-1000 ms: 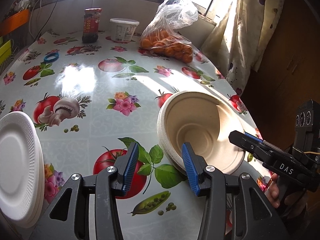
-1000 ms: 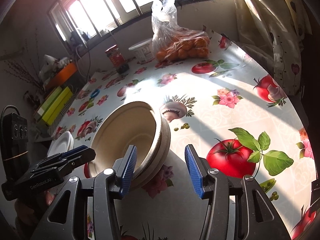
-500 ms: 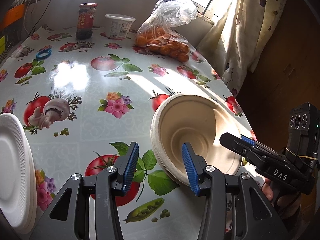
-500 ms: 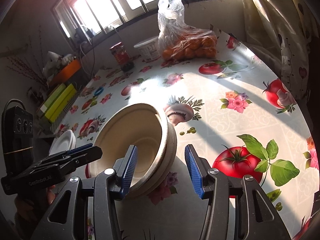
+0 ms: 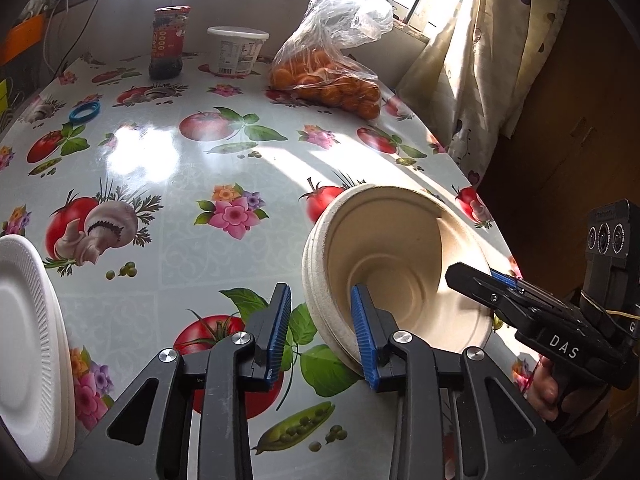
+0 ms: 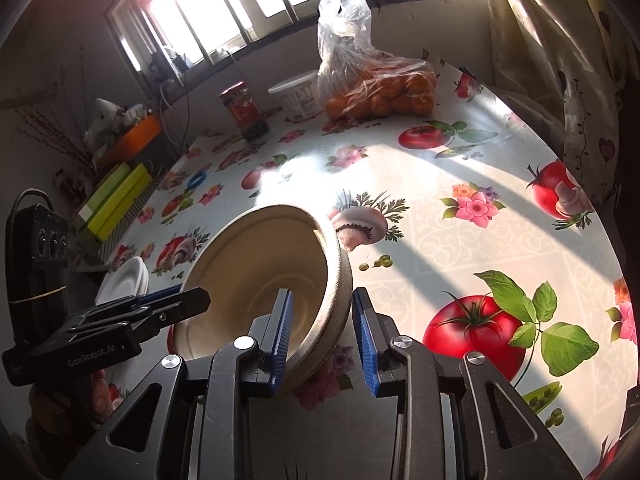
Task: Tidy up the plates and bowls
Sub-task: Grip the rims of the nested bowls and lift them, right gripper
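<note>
Two tongs straddle the stacked bowls (image 5: 400, 276), which now tilt more steeply off the counter (image 5: 192, 184) than a second ago. White plates (image 5: 28, 344) sit well left of the left tongs (image 5: 322, 334), whose wide jaws flank the near rim. Right tongs (image 6: 322, 336), equally wide, flank the opposite rim. Neither grips yet; closing looks imminent.

We saw beige bowls (image 5: 400, 264), white plates (image 5: 24, 320), and a tablecloth (image 5: 192, 160) printed with red tomatoes and pink flowers
</note>
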`<state>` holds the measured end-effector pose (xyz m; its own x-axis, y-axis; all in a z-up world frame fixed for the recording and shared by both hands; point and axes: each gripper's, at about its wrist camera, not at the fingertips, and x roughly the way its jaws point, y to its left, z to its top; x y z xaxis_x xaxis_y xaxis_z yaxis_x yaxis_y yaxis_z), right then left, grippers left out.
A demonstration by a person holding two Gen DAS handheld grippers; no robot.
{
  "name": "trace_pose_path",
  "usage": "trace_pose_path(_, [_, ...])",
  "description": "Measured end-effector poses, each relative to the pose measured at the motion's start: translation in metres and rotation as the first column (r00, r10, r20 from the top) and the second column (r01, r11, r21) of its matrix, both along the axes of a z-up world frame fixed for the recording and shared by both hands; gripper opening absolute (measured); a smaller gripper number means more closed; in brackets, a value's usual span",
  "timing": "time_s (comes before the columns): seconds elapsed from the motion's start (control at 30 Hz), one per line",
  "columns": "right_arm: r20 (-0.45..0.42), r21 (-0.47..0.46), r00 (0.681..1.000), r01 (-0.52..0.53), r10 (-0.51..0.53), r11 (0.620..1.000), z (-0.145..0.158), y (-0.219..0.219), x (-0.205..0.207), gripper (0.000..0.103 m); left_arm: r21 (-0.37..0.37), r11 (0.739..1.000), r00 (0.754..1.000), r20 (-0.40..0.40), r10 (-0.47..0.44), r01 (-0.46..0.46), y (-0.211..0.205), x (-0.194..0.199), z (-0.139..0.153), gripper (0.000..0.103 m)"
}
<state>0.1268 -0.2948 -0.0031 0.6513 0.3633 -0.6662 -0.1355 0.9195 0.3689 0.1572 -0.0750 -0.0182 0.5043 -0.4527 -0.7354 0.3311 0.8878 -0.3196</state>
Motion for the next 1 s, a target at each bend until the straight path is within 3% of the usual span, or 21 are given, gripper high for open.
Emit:
trace_pose_path(0.13, [0.001, 0.002, 1.0, -0.001, 0.001, 1.0, 0.0, 0.0, 0.0, 0.028, -0.004, 1.0, 1.0, 0.005, -0.006, 0.006, -0.002, -0.001, 0.0, 0.026])
trace_pose_path(1.0, [-0.02, 0.002, 1.0, -0.008, 0.008, 1.0, 0.0, 0.012, 0.001, 0.028, 0.001, 0.999, 0.998, 0.044, 0.038, -0.038, 0.007, -0.01, 0.013, 0.025])
